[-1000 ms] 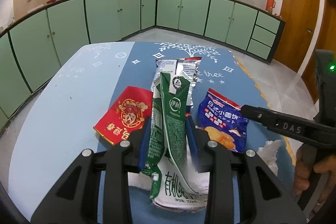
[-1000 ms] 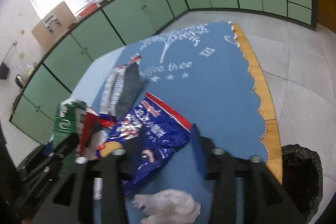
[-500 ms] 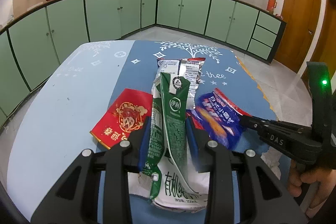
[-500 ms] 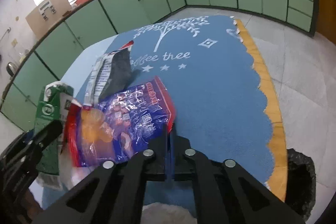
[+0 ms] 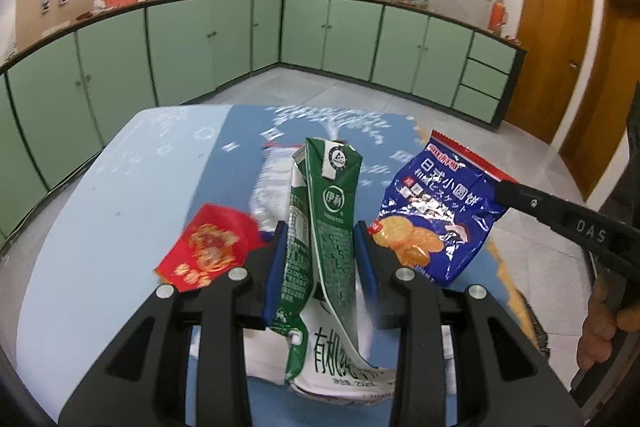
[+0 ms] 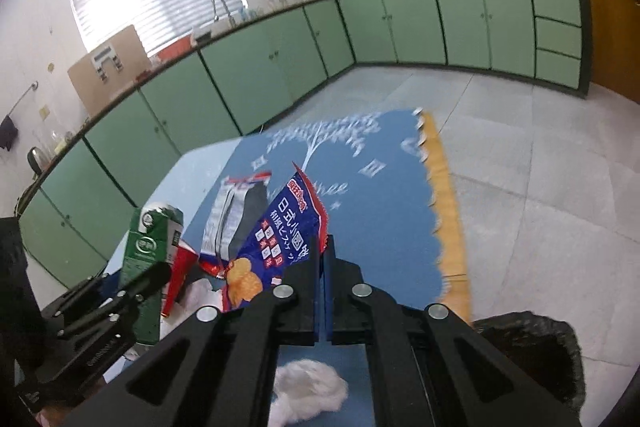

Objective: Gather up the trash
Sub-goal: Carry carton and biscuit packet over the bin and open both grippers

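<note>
My left gripper [image 5: 320, 247] is shut on a crushed green and white milk carton [image 5: 324, 227], which stands up between the blue pads. My right gripper [image 6: 322, 247] is shut on the edge of a blue biscuit bag [image 6: 276, 239], which hangs above the table to the left of the fingers. The same blue biscuit bag [image 5: 436, 211] shows in the left wrist view, pinched by the right gripper's fingers [image 5: 520, 199]. A red packet [image 5: 208, 247] and a silver snack bag [image 5: 272, 183] lie on the blue tablecloth [image 5: 240, 131]. A white crumpled tissue [image 6: 308, 391] lies under the right gripper.
A black bin bag [image 6: 532, 347] stands open on the floor by the table's right side. Green kitchen cabinets [image 5: 200, 39] run along the far walls. A person's hand [image 5: 600, 327] holds the right gripper's handle at the right edge.
The right gripper closed on the blue biscuit bag and lifted it off the table. The left gripper rose a little with the milk carton in it.
</note>
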A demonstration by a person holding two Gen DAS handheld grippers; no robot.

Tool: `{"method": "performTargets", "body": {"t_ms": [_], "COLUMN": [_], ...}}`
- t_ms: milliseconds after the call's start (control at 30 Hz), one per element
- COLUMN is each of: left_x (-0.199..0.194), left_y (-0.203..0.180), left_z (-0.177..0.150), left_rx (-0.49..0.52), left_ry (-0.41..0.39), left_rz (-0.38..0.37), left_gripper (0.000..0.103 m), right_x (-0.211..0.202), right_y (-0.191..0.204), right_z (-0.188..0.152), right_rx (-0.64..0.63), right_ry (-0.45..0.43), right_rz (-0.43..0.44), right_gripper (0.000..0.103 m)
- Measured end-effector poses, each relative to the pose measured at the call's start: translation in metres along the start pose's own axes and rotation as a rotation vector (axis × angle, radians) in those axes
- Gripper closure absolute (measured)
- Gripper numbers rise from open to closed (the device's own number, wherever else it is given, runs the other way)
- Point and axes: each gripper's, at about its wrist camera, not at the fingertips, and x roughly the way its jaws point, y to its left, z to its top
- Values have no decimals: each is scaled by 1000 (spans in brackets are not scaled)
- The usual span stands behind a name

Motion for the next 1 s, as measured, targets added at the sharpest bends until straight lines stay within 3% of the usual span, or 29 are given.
{"method": "performTargets", "body": {"t_ms": [267,500,667,900,1000], "left_x": [-10,-8,2,21,29], "left_y": [-72,-150,-203,-238,-241], "left_z": [10,4,-19,-51,-62], "left_rx": [70,149,217,272,293], "left_ry": [-34,-20,29,129,164], "left_rz": [-176,-361,-449,-499,-497], "left_gripper": [71,71,71,69,58], "right_x": [-71,-133,-161,-167,-162], "right_y": [-45,-105,-146,-177,-181], "right_z": [4,-18,-48,-87,-104], "right_rx": [48,124,190,225,248], "right_ry": [-111,-163,-146,-75,-37], "right_rz": [-100,-253,-361,-478,-495], "right_gripper": [101,101,101,101,101]}}
